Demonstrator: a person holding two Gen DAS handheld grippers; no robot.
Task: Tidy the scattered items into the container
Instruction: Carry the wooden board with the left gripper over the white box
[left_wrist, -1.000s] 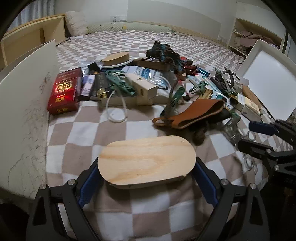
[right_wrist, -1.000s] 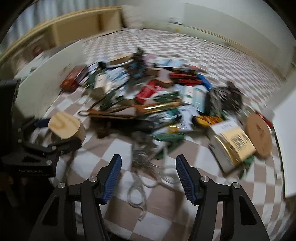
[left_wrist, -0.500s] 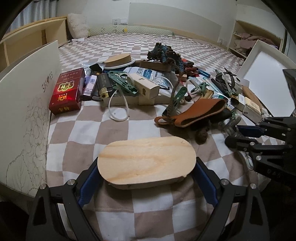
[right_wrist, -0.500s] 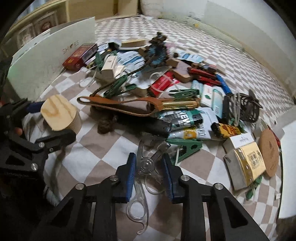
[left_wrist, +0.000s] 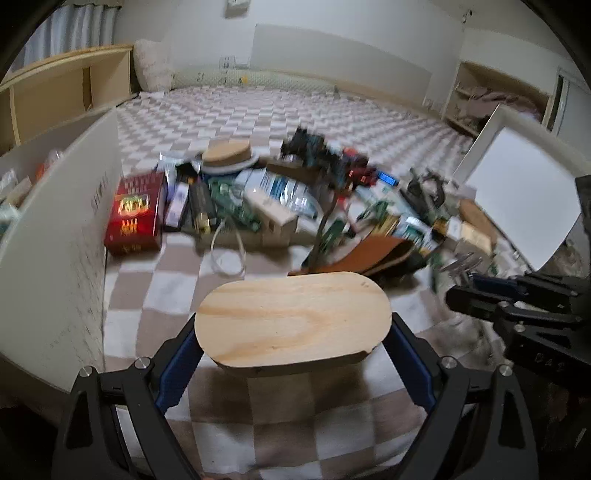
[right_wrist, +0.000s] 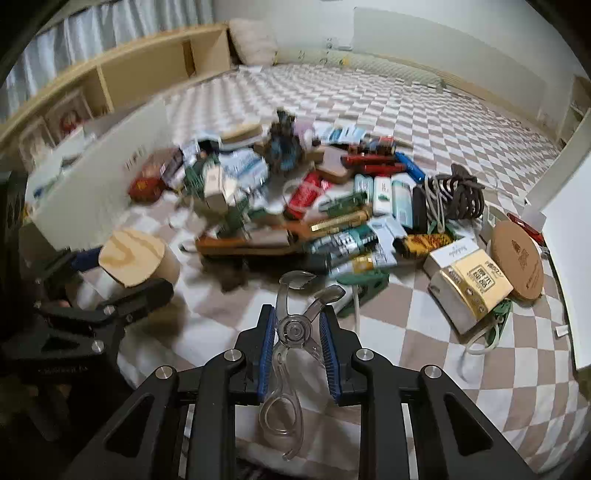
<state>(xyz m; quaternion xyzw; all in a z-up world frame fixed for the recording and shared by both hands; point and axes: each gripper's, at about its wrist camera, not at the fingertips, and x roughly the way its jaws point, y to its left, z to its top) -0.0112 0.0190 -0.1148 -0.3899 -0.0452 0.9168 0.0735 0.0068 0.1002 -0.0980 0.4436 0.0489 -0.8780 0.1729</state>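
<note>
My left gripper (left_wrist: 293, 347) is shut on an oval wooden box (left_wrist: 291, 314), gripped at its two ends and held above the checkered bedspread. My right gripper (right_wrist: 297, 343) is shut on clear plastic scissors (right_wrist: 294, 330); the pads press at the pivot, the blades point forward and the handle loops hang toward me. In the right wrist view the wooden box (right_wrist: 133, 254) hangs at the left. The scissor tips (left_wrist: 461, 262) show at the right of the left wrist view. A white open container (left_wrist: 66, 229) stands at the left with a few items inside.
A heap of scattered items (right_wrist: 332, 214) covers the bed: a red carton (left_wrist: 135, 214), a brown leather case (left_wrist: 376, 254), a gold-labelled box (right_wrist: 472, 288), a cork disc (right_wrist: 517, 258). A white lid (left_wrist: 517, 192) leans at the right. Wooden shelves (right_wrist: 147, 70) run along the left.
My right gripper has shut on the clear scissors and lifted them off the bedspread. My left gripper has risen with the wooden box still in it.
</note>
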